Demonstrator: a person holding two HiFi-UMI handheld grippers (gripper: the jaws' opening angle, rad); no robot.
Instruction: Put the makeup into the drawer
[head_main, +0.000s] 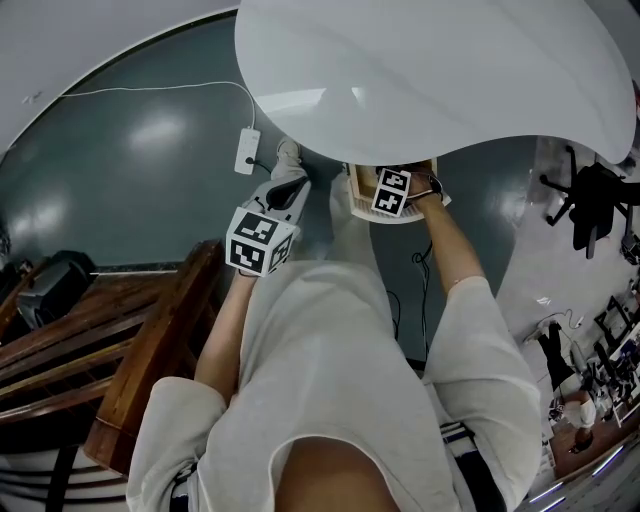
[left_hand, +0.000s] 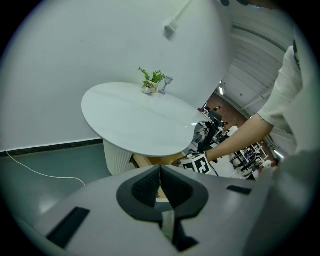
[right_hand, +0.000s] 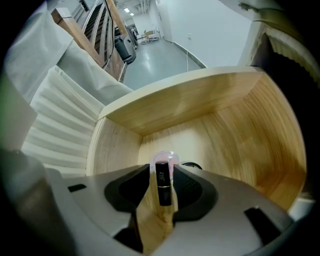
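1. The right gripper points steeply down into the open wooden drawer, which juts out from under the round white table.
2. There's the lipstick, a dark tube with a pale pink end. It sits right between the right gripper's jaws, inside the drawer, with the wooden bottom behind it.
3. Those jaws stand apart. A thin gap shows along the tube's left side, so the pads aren't squeezing it and the grip is let go.
4. Whether the tube already rests on the drawer bottom, I can't tell from here.
5. A dark curved edge peeks out past the right jaw. It's too hidden to name.
6. Over to the left gripper. Its jaws are pressed together with nothing between them.
7. In the head view it hangs over the grey floor, just left of the drawer and clear of it.
8. Its own view looks across at the table, where a small plant sits at the far edge.
9. Below the tabletop in that same view, the person's right forearm reaches in toward the drawer.
10. On the floor, a white cable runs off to the left of the table.
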